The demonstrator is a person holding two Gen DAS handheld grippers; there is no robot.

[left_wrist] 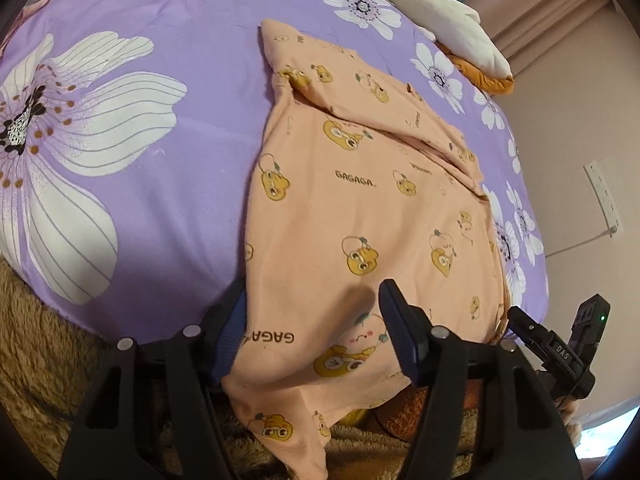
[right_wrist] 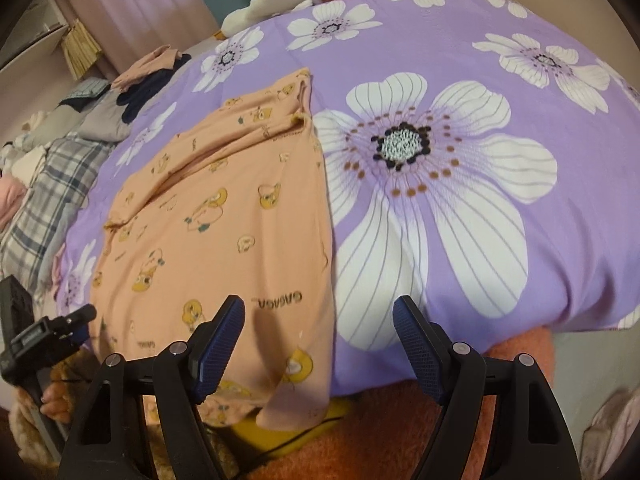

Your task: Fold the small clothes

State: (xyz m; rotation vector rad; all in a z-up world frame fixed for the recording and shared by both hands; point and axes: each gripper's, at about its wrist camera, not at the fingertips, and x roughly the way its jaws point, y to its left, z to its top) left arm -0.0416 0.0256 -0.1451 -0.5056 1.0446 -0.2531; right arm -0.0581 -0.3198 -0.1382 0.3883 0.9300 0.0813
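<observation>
**Peach garment partly folded, near hem hanging off the bed**

We see a peach garment (left_wrist: 360, 208) with cartoon prints on a purple floral bedspread (left_wrist: 132, 128), its sides already turned in to a narrow strip. We judge the lengthwise fold is left (the hem overhangs the bed edge). The left tool (left_wrist: 316, 320) straddles the hem, jaws apart, one finger hidden. The right tool (right_wrist: 320, 328) gapes open, holding nothing.

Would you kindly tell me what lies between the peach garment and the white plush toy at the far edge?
Only bare purple flowered bedsheet separates the peach garment from the white plush toy, clearest in the left wrist view.
</observation>
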